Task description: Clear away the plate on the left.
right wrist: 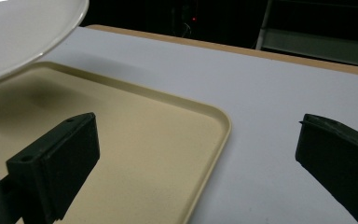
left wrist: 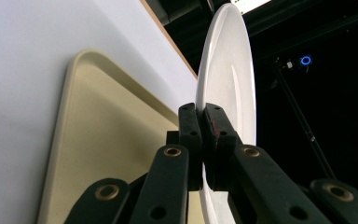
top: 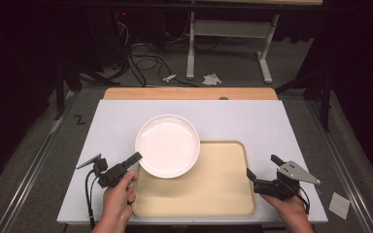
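A round white plate (top: 167,144) hangs in the air over the far left corner of the beige tray (top: 209,194). My left gripper (top: 135,158) is shut on the plate's near left rim, and in the left gripper view its jaws pinch the plate (left wrist: 226,79) edge-on at my left gripper (left wrist: 202,122). My right gripper (top: 262,166) stands open over the tray's right edge, nothing between its fingers. The right gripper view has the plate (right wrist: 23,32) at upper left, above the tray (right wrist: 158,140), with my right gripper (right wrist: 198,163) wide apart.
The tray lies on a white board (top: 252,121) that covers a wooden table (top: 189,93). Beyond the table are floor cables (top: 145,63) and a white table frame (top: 228,39). A white paper scrap (top: 339,205) lies on the floor at the right.
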`<control>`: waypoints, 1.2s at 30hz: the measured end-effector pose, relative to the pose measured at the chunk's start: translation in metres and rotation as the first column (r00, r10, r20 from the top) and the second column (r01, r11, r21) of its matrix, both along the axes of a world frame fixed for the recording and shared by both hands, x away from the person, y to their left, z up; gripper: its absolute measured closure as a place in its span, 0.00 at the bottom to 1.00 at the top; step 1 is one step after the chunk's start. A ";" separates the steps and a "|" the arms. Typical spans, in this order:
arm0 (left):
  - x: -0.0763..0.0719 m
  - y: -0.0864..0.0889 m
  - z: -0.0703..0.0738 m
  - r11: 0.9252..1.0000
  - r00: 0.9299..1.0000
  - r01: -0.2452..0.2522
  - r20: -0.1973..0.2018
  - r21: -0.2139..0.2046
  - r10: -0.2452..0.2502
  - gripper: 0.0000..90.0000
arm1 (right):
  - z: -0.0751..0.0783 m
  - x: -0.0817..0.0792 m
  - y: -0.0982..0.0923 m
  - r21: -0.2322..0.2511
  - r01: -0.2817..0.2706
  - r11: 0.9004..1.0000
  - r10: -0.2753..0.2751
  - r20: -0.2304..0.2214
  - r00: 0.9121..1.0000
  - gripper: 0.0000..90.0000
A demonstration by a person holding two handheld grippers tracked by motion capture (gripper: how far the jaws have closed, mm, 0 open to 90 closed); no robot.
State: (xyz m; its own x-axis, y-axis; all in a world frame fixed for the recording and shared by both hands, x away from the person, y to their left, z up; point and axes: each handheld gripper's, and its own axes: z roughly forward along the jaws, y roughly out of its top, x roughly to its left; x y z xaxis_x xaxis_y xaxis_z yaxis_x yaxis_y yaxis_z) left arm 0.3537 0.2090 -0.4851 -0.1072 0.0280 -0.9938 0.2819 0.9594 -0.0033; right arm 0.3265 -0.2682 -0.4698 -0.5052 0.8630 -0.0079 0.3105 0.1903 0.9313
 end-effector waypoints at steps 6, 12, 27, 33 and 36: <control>0.002 -0.012 -0.003 1.000 1.000 0.019 -0.013 0.001 -0.019 0.97 | -0.001 0.000 -0.001 -0.005 0.000 1.000 0.000 0.000 1.000 0.01; 0.003 -0.021 -0.008 0.999 0.999 0.042 -0.027 -0.005 -0.042 0.97 | -0.001 0.000 -0.001 -0.005 0.001 1.000 -0.001 -0.002 1.000 0.01; 0.003 -0.031 -0.020 0.997 0.994 0.076 -0.077 0.000 -0.075 0.97 | -0.001 0.001 -0.002 -0.006 0.006 1.000 -0.006 -0.004 1.000 0.01; -0.002 -0.036 -0.027 0.995 0.991 0.099 -0.096 0.025 -0.096 0.97 | 0.000 0.000 -0.002 -0.004 0.008 1.000 -0.008 -0.004 1.000 0.01; -0.005 -0.040 -0.030 0.993 0.988 0.117 -0.108 0.036 -0.112 0.97 | 0.001 -0.001 -0.002 -0.004 0.013 1.000 -0.013 0.000 1.000 0.01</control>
State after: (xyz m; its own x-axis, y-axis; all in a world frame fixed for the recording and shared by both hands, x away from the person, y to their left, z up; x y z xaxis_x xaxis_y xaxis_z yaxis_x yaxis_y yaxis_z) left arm 0.3488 0.1690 -0.5147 -0.2056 0.0879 -0.9747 0.3901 0.9208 0.0007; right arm 0.3256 -0.2704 -0.4692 -0.4940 0.8694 -0.0112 0.3126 0.1896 0.9308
